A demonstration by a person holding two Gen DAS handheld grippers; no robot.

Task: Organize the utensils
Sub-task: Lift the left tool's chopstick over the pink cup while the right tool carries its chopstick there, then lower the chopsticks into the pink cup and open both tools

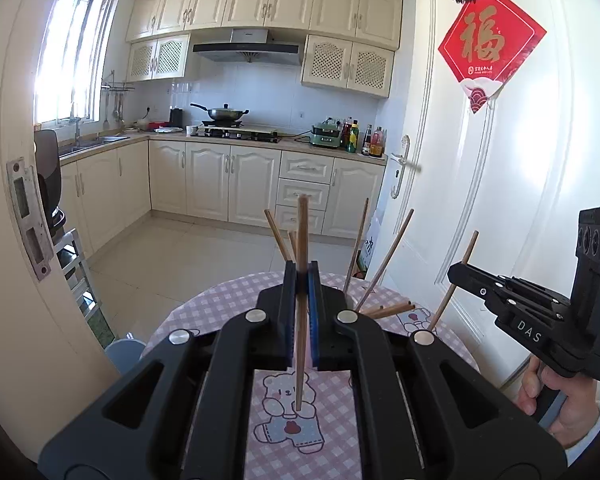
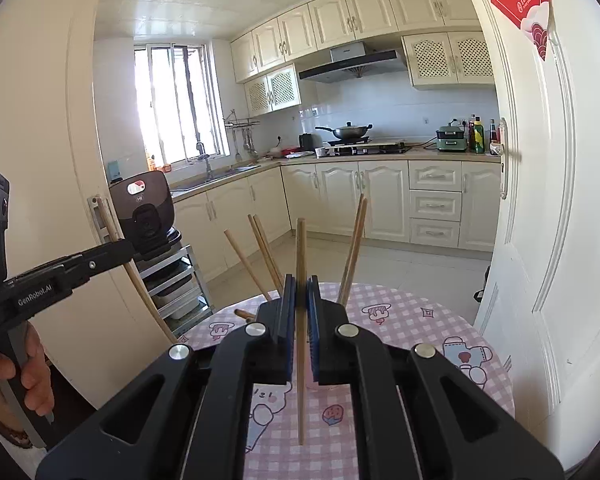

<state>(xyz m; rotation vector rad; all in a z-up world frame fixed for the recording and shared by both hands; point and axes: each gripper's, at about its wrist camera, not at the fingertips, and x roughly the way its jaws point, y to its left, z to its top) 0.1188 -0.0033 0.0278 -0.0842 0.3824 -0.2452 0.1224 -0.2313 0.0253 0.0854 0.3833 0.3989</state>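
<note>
My left gripper [image 1: 301, 276] is shut on one wooden chopstick [image 1: 301, 236], which stands nearly upright above the pink checked tablecloth [image 1: 220, 304]. The right gripper [image 2: 301, 284] is shut the same way on another upright chopstick [image 2: 301, 248]. Each gripper also shows in the other's view: the right gripper [image 1: 460, 274] with its chopstick [image 1: 458, 276], the left gripper [image 2: 124, 248] with its chopstick [image 2: 134, 276]. Several more chopsticks [image 1: 386, 258] [image 2: 352, 244] lean upward behind the fingers, their lower ends hidden. A few lie flat on the cloth [image 1: 392, 310].
The round table [image 2: 440, 320] stands in a kitchen doorway. An open white door [image 1: 500, 200] with a handle [image 1: 400, 160] is close on the right, and the door frame [image 1: 28, 200] on the left. A rice cooker [image 2: 146, 212] sits on a rack beside the table. A person's hands [image 1: 556, 400] [image 2: 20, 368] hold the grippers.
</note>
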